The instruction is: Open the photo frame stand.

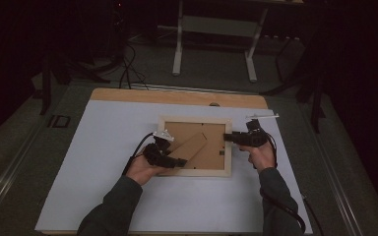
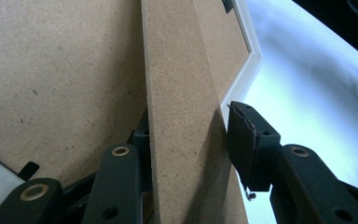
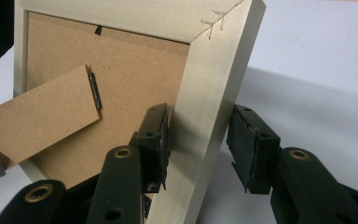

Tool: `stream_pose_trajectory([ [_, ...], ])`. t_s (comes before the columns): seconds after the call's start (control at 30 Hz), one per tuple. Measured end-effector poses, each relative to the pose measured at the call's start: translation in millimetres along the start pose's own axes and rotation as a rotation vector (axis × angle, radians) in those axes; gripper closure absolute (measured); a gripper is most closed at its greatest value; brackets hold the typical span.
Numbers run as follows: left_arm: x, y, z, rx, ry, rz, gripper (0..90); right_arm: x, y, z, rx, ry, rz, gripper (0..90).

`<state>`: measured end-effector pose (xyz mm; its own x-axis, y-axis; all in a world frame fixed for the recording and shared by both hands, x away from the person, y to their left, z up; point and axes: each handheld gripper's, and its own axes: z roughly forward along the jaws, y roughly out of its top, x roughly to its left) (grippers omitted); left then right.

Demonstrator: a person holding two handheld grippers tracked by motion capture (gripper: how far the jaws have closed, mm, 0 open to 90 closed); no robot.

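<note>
A pale wooden picture frame (image 1: 195, 172) lies face down on the white mat, its brown backboard (image 1: 211, 135) up. The brown stand leg (image 1: 192, 146) slants across the back. My left gripper (image 1: 179, 161) comes in from the frame's lower left. In the left gripper view it (image 2: 191, 140) is shut across the width of the stand leg (image 2: 182, 116), with a pad at each edge. My right gripper (image 1: 228, 138) reaches in from the right. In the right gripper view it (image 3: 204, 137) is shut on the frame's side rail (image 3: 214, 93), one pad inside and one outside. The hinged leg (image 3: 42, 116) shows beyond.
The white mat (image 1: 108, 162) covers a wooden tabletop (image 1: 177, 97). A small white strip (image 1: 263, 117) lies just beyond the right gripper. Behind the table stand a white desk frame (image 1: 216, 29) and floor cables (image 1: 128, 69). Dark surroundings close in on both sides.
</note>
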<state>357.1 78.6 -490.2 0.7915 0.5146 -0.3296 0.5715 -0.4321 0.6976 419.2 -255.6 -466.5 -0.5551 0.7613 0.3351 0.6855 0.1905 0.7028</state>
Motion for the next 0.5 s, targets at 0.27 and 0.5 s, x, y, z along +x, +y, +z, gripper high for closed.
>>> stream_pose_trajectory([
  [0.27, -4.3, 4.2, 1.4, -0.012, 0.046, 0.025, 62.9, 8.5, 6.1, -8.9, -0.036, -0.055, -0.061, 58.9],
  [0.5, -6.2, 6.7, 1.8, -0.023, 0.077, 0.038, 65.2, 12.4, 9.1, -14.1, -0.074, -0.071, -0.085, 59.9],
])
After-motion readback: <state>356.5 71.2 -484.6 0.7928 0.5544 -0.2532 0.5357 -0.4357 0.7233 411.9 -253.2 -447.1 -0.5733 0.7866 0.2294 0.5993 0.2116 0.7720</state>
